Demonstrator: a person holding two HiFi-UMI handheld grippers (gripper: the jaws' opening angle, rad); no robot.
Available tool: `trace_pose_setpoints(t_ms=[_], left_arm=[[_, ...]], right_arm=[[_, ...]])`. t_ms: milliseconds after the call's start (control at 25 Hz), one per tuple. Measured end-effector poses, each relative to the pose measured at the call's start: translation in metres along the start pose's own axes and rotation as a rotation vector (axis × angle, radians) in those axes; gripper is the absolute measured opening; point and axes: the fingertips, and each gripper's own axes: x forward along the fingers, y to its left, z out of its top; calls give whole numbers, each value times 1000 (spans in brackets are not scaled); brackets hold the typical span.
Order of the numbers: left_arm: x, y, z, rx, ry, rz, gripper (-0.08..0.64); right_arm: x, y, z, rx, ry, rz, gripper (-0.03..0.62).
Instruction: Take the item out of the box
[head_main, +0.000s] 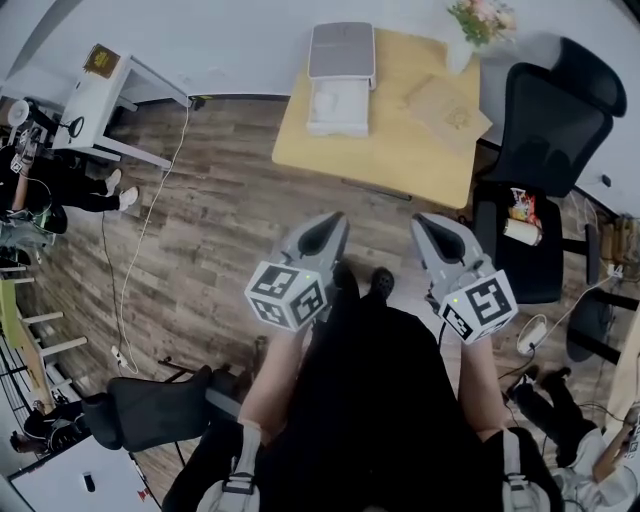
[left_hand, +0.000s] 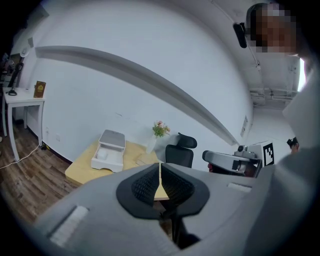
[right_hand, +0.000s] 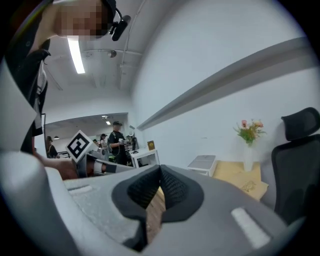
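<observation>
Box (head_main: 340, 62) on the far worktop (head_main: 400, 150), toward its left end, open: grey lid (head_main: 341, 48) folded back on the far side, white tray (head_main: 312, 112) on the near side. White item (head_main: 337, 100) lying in that tray, untouched. Right of the box on the same worktop, a flat brown paper (head_main: 448, 108), and at the far right corner a vase (head_main: 478, 22) of flowers. Black chair (head_main: 555, 110) just right of the worktop. Left gripper (head_main: 333, 225) and right gripper (head_main: 428, 228) side by side on the near side, over the wooden floor (head_main: 220, 220), well apart from the box, both aimed toward the worktop and tipped slightly down. Left fingers (left_hand: 146, 186) closed tip to tip, nothing between. Right fingers (right_hand: 175, 187) likewise pressed together at the tips, empty. Below both, the black-clad legs of the person (head_main: 380, 400) holding them.
</observation>
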Motion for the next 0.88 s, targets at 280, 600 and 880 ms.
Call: trace_pose_setpoints(t_ms=[280,600,880], left_arm=[[1,20,-3,-13,14,23,20],[10,50,6,11,38,20,20],[31,78,34,20,36,-42,20]], right_arm=[[17,-2,-17,15,43,18,3],[46,-21,-13,43,78,-60,3],[82,-34,6,28,87,-127,3]])
